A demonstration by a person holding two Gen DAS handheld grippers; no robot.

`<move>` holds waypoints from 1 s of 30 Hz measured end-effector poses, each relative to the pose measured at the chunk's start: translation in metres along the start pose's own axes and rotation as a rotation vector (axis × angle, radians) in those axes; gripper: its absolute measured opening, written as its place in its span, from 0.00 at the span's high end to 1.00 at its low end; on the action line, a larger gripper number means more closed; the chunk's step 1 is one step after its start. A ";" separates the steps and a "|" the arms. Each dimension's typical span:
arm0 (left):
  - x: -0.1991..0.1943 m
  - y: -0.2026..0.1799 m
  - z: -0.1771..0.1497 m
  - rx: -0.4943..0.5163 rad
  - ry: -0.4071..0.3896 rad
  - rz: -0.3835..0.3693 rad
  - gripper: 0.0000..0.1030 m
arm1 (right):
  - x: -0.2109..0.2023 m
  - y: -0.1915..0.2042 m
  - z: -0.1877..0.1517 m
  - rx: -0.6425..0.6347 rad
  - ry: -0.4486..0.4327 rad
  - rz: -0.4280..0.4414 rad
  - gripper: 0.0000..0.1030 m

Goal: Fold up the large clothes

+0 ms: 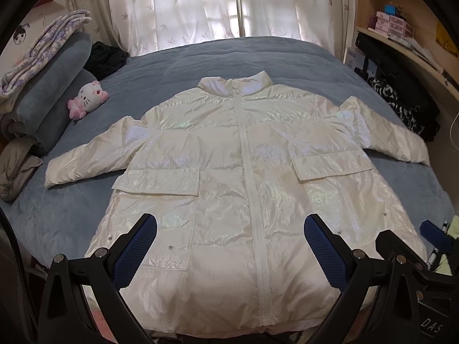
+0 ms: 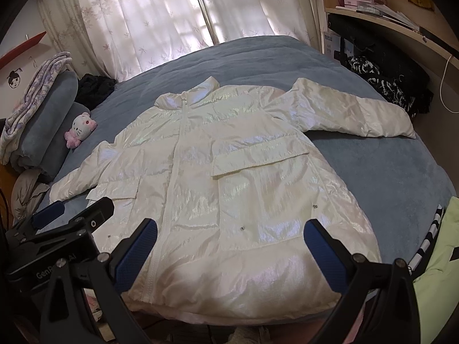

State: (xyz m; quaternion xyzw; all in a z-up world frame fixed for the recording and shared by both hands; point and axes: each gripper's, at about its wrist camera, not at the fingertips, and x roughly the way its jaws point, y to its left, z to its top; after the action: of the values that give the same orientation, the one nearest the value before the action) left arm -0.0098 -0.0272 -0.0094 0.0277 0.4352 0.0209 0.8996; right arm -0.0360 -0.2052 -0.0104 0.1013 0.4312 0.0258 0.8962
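Pearly white and shiny, one puffer jacket (image 1: 229,172) lies face up on the blue-grey bed cover (image 1: 287,54), zipped shut. Its long axis runs from the hem at the near edge of the bed to the collar, which points toward the curtains (image 1: 200,5). Both sleeves angle outward from the jacket, and two flap pockets sit on either side of the zipper.

The left gripper (image 1: 229,246) hovers over the jacket's hem with its jaws spread wide, empty. The right gripper (image 2: 229,249) hangs beside it over the hem, likewise wide and empty.

One plush cat toy (image 1: 87,99) rests beyond the jacket's left sleeve, against stacked pillows (image 1: 54,86). Wooden shelves (image 1: 401,28) stand past the right sleeve.
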 end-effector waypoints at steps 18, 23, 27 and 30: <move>0.008 0.001 0.000 -0.017 0.004 -0.059 0.01 | 0.002 -0.005 0.003 0.016 -0.013 0.023 0.00; 0.012 0.000 0.005 -0.026 -0.008 -0.108 0.01 | 0.005 -0.010 0.007 0.017 -0.034 0.033 0.00; 0.012 -0.006 0.017 0.018 -0.038 -0.140 0.02 | 0.006 -0.012 0.016 -0.002 -0.066 0.040 0.00; 0.006 -0.012 0.033 0.054 -0.099 -0.174 0.02 | 0.007 -0.017 0.030 0.005 -0.082 0.062 0.00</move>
State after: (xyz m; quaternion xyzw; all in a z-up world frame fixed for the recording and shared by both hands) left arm 0.0199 -0.0394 0.0052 0.0150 0.3914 -0.0705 0.9174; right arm -0.0090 -0.2258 -0.0015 0.1178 0.3908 0.0482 0.9116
